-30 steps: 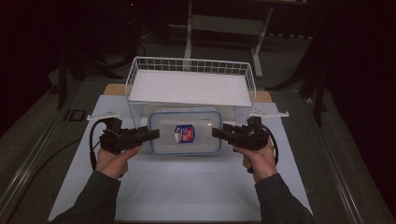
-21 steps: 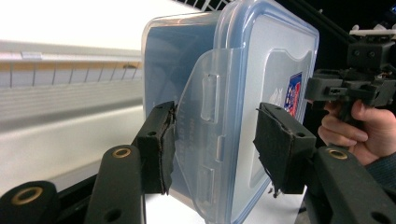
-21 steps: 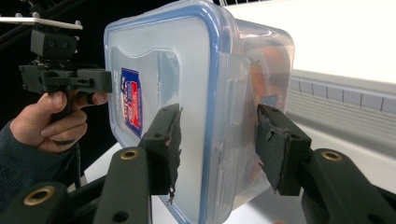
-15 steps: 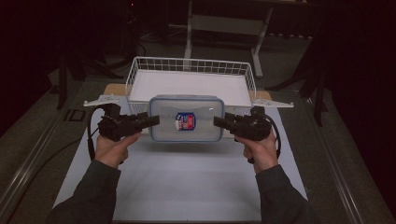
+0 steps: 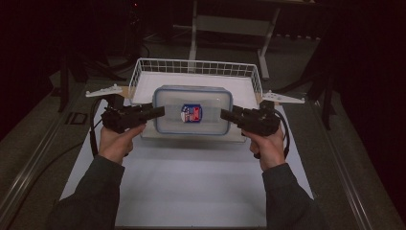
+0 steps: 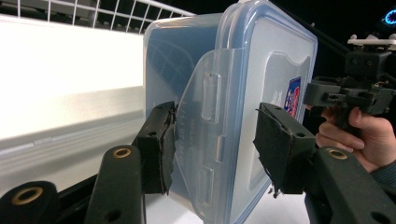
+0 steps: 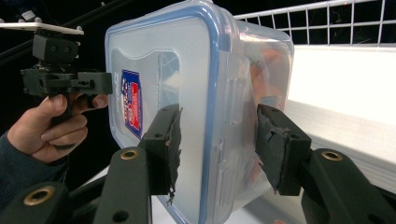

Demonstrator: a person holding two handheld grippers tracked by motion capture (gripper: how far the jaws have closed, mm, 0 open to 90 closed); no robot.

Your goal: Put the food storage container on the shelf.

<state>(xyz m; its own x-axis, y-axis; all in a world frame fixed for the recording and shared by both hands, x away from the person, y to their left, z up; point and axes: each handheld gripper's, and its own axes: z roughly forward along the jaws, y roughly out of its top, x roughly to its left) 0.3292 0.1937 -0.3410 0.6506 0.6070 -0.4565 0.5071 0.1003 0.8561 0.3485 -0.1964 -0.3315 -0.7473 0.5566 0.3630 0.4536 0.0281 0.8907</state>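
container point(image 5: 192, 115) between left point(image 5: 152, 113) and right hand-held gripper point(image 5: 228, 116).

One lidded plastic container point(image 5: 192, 116), one white wire basket point(image 5: 143, 72), one white mat point(image 5: 191, 187), two hand-held grippers, left point(image 5: 155, 113) and right point(image 5: 229, 116), and two hands, left point(image 5: 115, 143) and right point(image 5: 268, 148)

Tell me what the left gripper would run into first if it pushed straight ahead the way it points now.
The left gripper already straddles the latch end of the clear plastic container, so pushing on would likely drive that end wall deeper between its jaws. Beyond the container lies the right gripper.
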